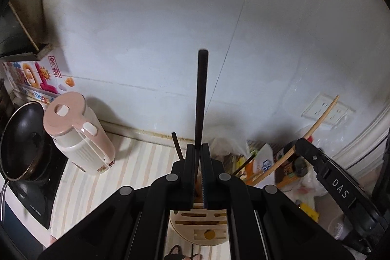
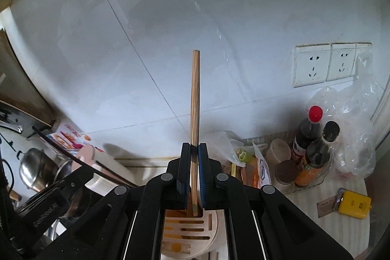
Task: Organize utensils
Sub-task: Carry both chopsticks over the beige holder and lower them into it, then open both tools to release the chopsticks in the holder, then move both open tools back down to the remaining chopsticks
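My left gripper [image 1: 198, 146] is shut on a black chopstick [image 1: 201, 99] that stands upright against the white wall. A second black stick [image 1: 177, 145] pokes up just left of its fingers. Right below them sits a beige slotted utensil holder [image 1: 199, 223]. My right gripper [image 2: 194, 145] is shut on a wooden chopstick [image 2: 195, 99], also upright, with its lower end over the holder [image 2: 192, 233]. In the left wrist view the right gripper [image 1: 302, 144] shows at the right with its wooden chopstick [image 1: 316, 126] slanting up. The right wrist view catches the left gripper [image 2: 63, 189] at lower left.
A pink-lidded jug [image 1: 78, 133] and a dark pan [image 1: 22, 138] on a cooker stand to the left. At the right are sauce bottles [image 2: 309, 138], plastic bags [image 2: 353, 143], snack packets [image 2: 258, 169] and a yellow box [image 2: 354, 204]. Wall sockets [image 2: 326, 65] sit above them.
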